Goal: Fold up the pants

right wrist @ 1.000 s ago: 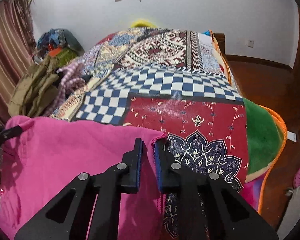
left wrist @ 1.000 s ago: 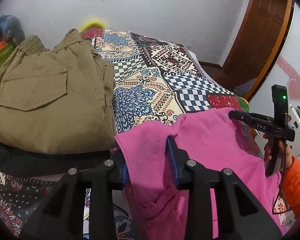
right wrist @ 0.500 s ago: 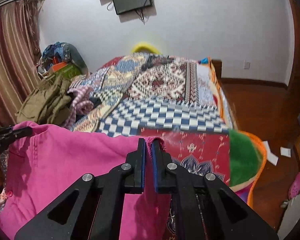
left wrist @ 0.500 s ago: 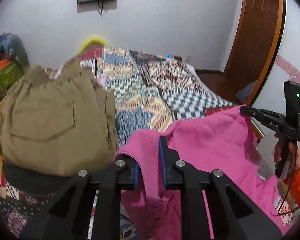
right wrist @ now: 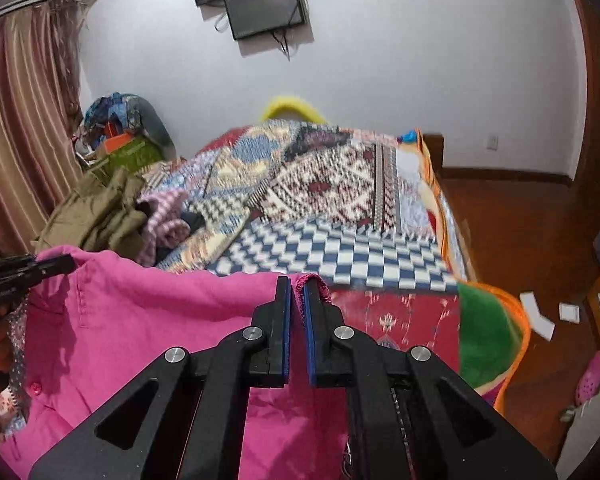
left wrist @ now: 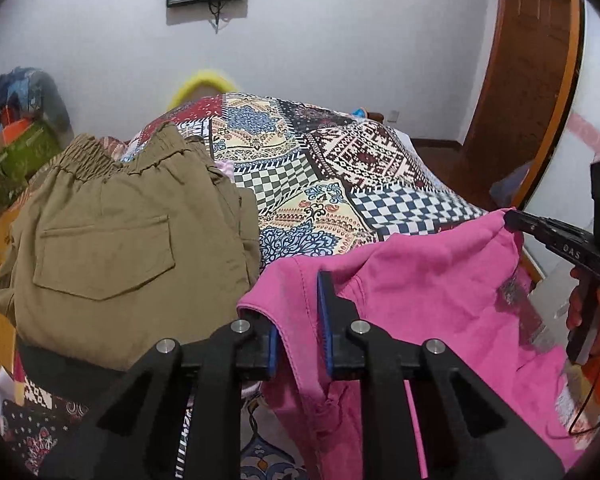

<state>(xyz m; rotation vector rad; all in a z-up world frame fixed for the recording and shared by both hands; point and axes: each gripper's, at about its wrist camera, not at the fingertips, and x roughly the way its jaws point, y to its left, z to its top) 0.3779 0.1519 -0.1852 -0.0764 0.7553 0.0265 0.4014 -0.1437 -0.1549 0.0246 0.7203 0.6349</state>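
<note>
Right wrist: right gripper (right wrist: 296, 300) pinches the pink pants' (right wrist: 140, 320) edge.

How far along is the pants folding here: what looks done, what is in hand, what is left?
Done: khaki pants lie folded on the bed. In hand: pink pants, pinched by the left gripper and right gripper, held up along one edge. Left: every fold of the pink pair.

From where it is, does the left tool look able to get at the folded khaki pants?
Probably not yet: the left tool is shut on the pink pants, so it is occupied. The khaki pants lie close beside it on the bed, with nothing between.
</note>
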